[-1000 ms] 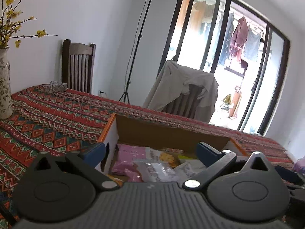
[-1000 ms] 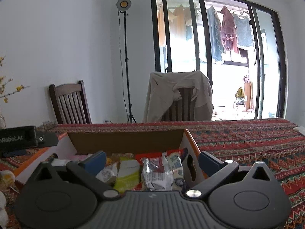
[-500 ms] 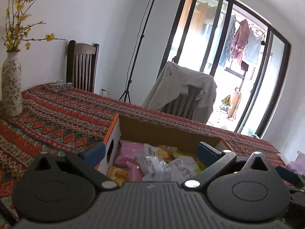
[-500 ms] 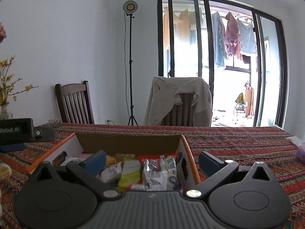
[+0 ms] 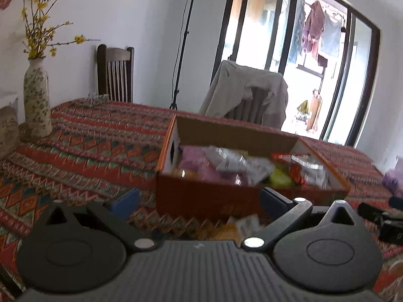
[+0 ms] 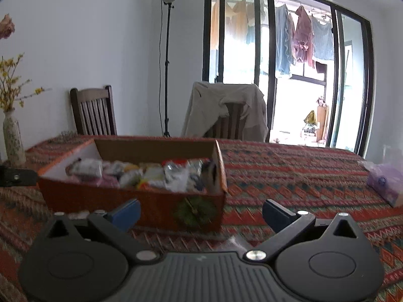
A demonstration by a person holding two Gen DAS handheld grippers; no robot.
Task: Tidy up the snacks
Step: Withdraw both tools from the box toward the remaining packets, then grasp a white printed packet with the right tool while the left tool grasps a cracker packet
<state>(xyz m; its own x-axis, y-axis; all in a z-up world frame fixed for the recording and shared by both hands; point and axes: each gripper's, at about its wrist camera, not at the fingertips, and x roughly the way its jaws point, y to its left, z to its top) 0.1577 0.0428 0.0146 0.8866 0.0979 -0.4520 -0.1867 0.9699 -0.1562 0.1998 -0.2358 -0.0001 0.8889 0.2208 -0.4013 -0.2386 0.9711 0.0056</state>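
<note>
Orange cardboard box point(image 6: 131, 201) filled with mixed snack packets point(image 6: 173, 176), resting on the patterned tabletop point(image 6: 289, 176). Left hand-held gripper point(image 5: 199, 198) and right hand-held gripper point(image 6: 201, 210) both hang just before the box's near wall, fingers spread apart, holding nothing. Floral vase point(image 5: 36, 98) stands at left.
</note>
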